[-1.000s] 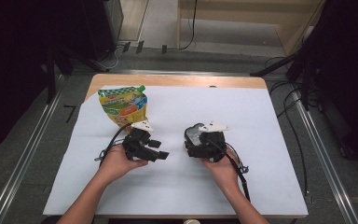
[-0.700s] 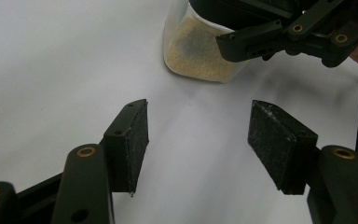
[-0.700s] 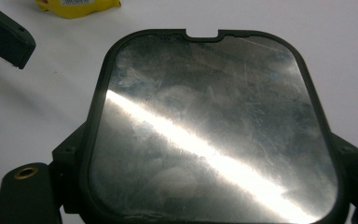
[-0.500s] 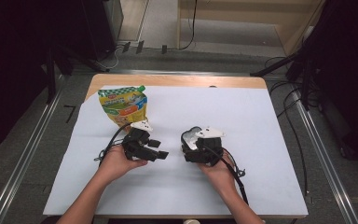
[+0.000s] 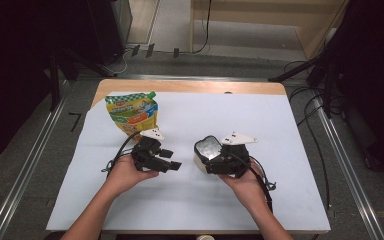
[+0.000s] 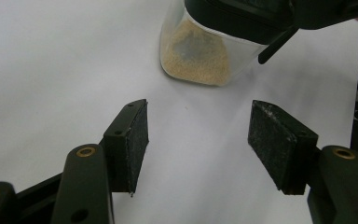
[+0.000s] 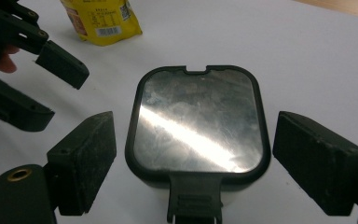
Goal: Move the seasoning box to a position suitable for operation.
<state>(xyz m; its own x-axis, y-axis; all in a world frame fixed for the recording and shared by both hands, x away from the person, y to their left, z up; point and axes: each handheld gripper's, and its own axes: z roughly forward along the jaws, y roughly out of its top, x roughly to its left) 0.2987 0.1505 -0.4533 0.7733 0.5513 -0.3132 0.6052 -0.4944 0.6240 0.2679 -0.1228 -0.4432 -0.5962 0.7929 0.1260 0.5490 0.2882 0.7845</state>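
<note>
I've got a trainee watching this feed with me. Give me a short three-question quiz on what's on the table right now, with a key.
1. True or false: the right gripper is clamped on the container.
2. Which item lies at the far left of the white sheet? A) a yellow pouch B) a glass bottle C) a blue box
3. Fill in: the clear container holds a ____ granular fill.

Key:
1. False. In the right gripper view its jaws stand apart on either side of the black-rimmed lid, touching nothing.
2. A, the yellow pouch.
3. Tan, seen through the wall in the left gripper view, beyond the open left gripper.
</note>
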